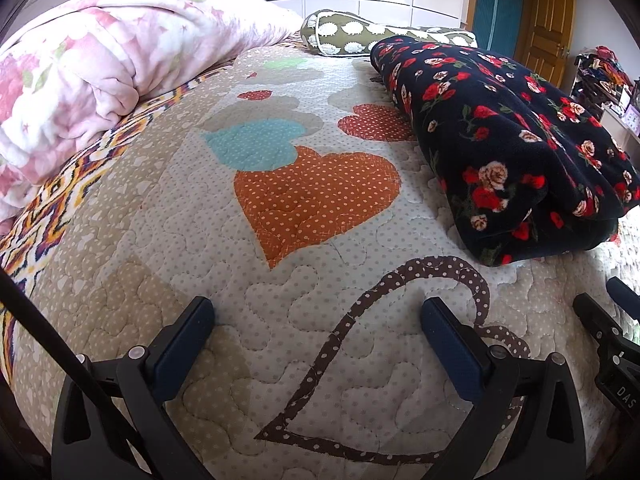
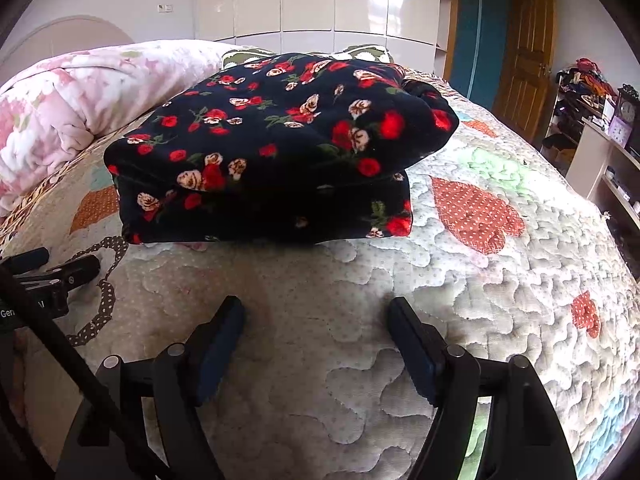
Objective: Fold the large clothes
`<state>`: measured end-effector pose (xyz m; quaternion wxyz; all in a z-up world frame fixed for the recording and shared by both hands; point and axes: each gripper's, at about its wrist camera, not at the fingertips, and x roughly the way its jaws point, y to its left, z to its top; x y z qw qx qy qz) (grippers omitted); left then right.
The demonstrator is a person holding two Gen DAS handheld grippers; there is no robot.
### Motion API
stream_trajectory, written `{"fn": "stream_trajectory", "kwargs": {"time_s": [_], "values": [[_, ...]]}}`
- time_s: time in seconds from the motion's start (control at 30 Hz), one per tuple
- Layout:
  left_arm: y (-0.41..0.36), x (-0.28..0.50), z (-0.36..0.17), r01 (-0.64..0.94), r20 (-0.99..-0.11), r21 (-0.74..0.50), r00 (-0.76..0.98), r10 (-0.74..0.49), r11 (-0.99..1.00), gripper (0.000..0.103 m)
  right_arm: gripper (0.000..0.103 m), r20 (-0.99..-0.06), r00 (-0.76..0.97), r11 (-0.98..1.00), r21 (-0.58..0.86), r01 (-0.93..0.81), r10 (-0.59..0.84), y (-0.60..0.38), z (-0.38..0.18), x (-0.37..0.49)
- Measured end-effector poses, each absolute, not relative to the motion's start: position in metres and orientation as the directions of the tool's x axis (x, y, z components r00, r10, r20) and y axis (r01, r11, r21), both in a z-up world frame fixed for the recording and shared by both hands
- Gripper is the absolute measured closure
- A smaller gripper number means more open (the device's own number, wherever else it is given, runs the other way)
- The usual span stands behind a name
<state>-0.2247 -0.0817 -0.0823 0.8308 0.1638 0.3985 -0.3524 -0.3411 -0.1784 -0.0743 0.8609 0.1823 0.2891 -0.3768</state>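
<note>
Readable lettering on the grippers

The right gripper (image 1: 618,390) body shows white "DAS"; the left gripper (image 2: 24,314) body shows "Gen", both cut off at the picture edges.

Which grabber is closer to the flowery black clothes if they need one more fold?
Probably the right gripper. The folded flowery garment lies straight ahead of its empty, open jaws. From the left gripper, the garment sits off to one side, with only the quilt ahead.
</note>
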Motion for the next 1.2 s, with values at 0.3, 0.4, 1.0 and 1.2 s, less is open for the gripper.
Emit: {"fn": "stream_trajectory", "kwargs": {"time_s": [0.3,0.4,1.0,1.2], "values": [[-0.0815,-0.2247,-0.0823,0.717,-0.778,-0.009,0.433,-0.456,0.697,0.000,0.024,-0.633,0.545,0.646,0.092,0.758,-0.549,-0.1775,-0.0742,-0.3406],[-0.0814,-0.2247,-0.0823,0.717,-0.778,-0.009,0.433,-0.456,0.697,0.000,0.024,-0.633,0.545,0.647,0.092,0.757,-0.549,-0.1777,-0.0742,-0.3407],[-0.0813,-0.2248,-0.0823,0.717,-0.777,-0.009,0.434,-0.456,0.697,0.000,0.023,-0.633,0.544,0.647,0.088,0.757,-0.551,-0.1779,-0.0742,-0.3404],[-0.0813,-0.2249,-0.0823,0.717,-0.777,-0.009,0.434,-0.456,0.697,0.000,0.022,-0.632,0.541,0.645,0.083,0.759,-0.554,-0.1787,-0.0742,-0.3399]]}}
